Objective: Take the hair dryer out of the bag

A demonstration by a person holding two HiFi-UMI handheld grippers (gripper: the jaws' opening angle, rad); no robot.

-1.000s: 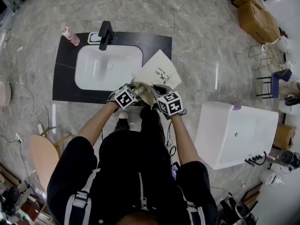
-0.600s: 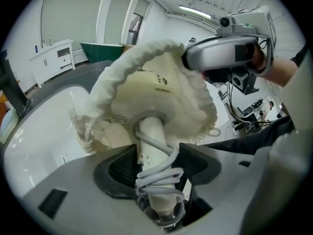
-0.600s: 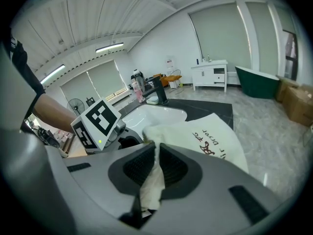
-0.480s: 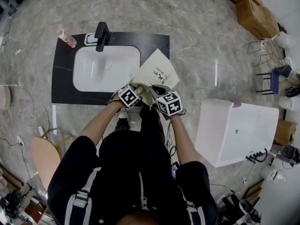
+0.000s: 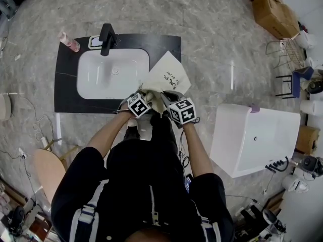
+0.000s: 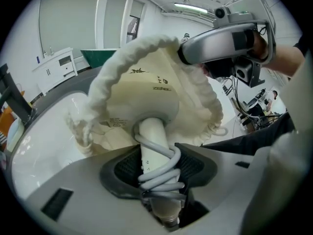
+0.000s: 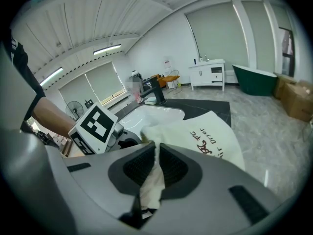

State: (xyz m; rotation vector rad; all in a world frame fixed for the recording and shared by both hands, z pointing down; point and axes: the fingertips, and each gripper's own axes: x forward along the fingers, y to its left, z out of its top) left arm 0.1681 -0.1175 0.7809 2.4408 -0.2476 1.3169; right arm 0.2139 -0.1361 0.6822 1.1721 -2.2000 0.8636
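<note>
The left claw (image 6: 157,156) has just been closing and seems to press on the cord-wrapped handle of the hair dryer (image 6: 152,133), which pokes from the cream bag (image 6: 161,82). The right claw (image 7: 157,153) pinches the bag's rim, beside the sink (image 5: 108,77) in the dark worktop (image 5: 64,92).

bag (image 5: 169,74) cream, dark lettering; dryer (image 6: 152,141) white handle, grey cord; sink (image 5: 101,79) white; counter (image 5: 65,87) black; tap (image 5: 106,38) black; bottle (image 5: 69,42) pink; floor (image 5: 217,34) grey, marbled
</note>
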